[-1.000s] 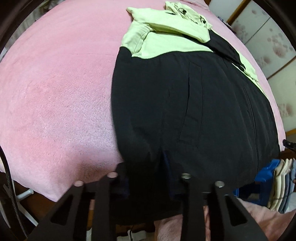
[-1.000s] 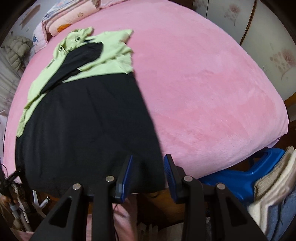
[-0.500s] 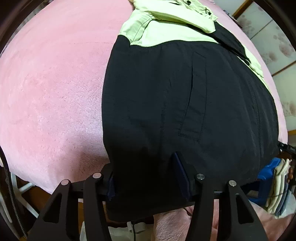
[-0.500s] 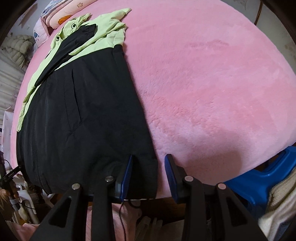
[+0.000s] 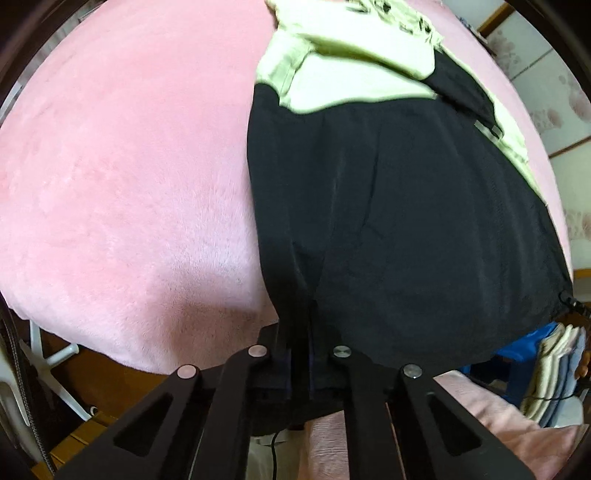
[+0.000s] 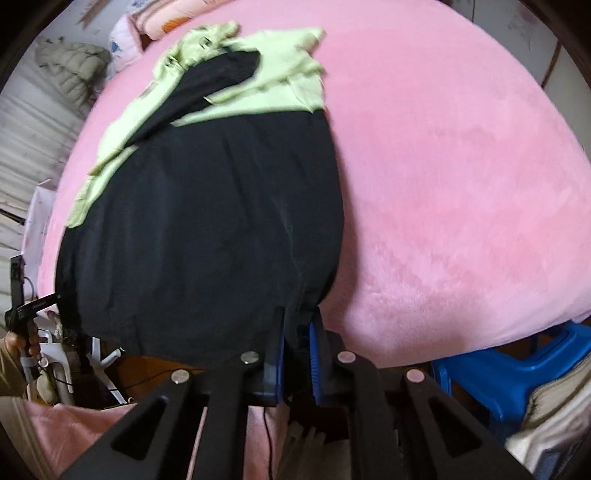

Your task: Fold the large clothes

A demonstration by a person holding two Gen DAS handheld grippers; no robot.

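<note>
A large black jacket (image 5: 406,221) with a pale green top part (image 5: 347,81) lies lengthwise on a pink bed (image 5: 129,166). It also shows in the right wrist view (image 6: 207,229). My left gripper (image 5: 301,354) is shut on the jacket's near hem at its left corner. My right gripper (image 6: 297,343) is shut on the near hem at its right corner. The hem is lifted slightly off the bed's front edge between the two grippers. A black sleeve (image 6: 207,88) lies folded across the green part.
The pink bed (image 6: 461,166) extends wide on both sides of the jacket. A blue plastic stool (image 6: 509,365) with stacked folded clothes (image 5: 554,365) stands by the bed's front right. A white frame (image 5: 48,362) stands below the left edge. Pillows (image 6: 162,22) lie at the far end.
Both grippers have closed on the jacket's near hem: the jaws were spread around it before and now pinch it. The hem has lifted a little and the views have pulled back.
</note>
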